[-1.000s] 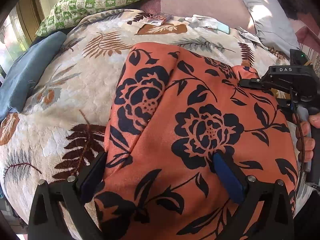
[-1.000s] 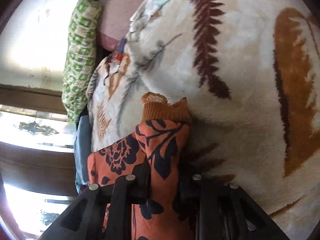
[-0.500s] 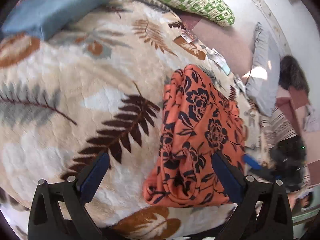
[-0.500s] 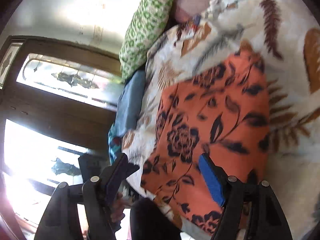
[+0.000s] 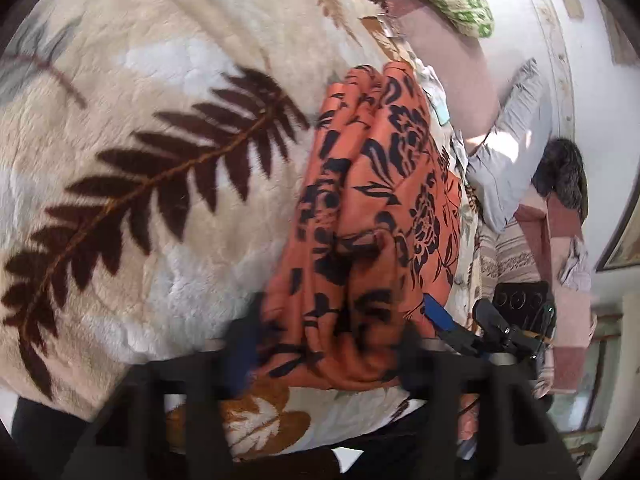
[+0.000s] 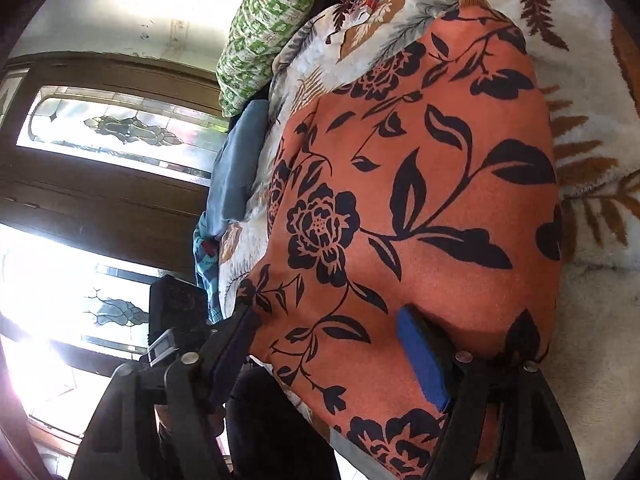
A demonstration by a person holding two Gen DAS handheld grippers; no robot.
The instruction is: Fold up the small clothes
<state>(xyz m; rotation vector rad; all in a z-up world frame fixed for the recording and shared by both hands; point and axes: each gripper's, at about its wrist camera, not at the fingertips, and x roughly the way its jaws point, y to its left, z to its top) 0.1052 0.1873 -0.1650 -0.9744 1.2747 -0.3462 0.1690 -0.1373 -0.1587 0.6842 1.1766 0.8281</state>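
Observation:
An orange garment with black flowers [image 5: 376, 208] lies folded on a fern-print blanket [image 5: 152, 128]. My left gripper [image 5: 328, 344] is open, its blurred fingers on either side of the garment's near folded edge. In the right wrist view the garment [image 6: 420, 184] fills the middle. My right gripper [image 6: 332, 344] is open, one blue pad [image 6: 420, 356] resting on the cloth, the other finger off its left edge. The right gripper also shows in the left wrist view [image 5: 464, 328], at the garment's right side. The left gripper shows in the right wrist view [image 6: 176, 320].
A green patterned pillow [image 6: 268, 24] and a blue cushion [image 6: 236, 168] lie at the bed's far side. A grey pillow [image 5: 508, 152] and small items [image 5: 436, 100] lie beyond the garment. A window with patterned glass [image 6: 112, 128] stands behind the bed.
Both grippers pulled back and turned. My right gripper let go of the garment's cuff and opened over its flat top. My left gripper has now moved in on the garment's near edge.

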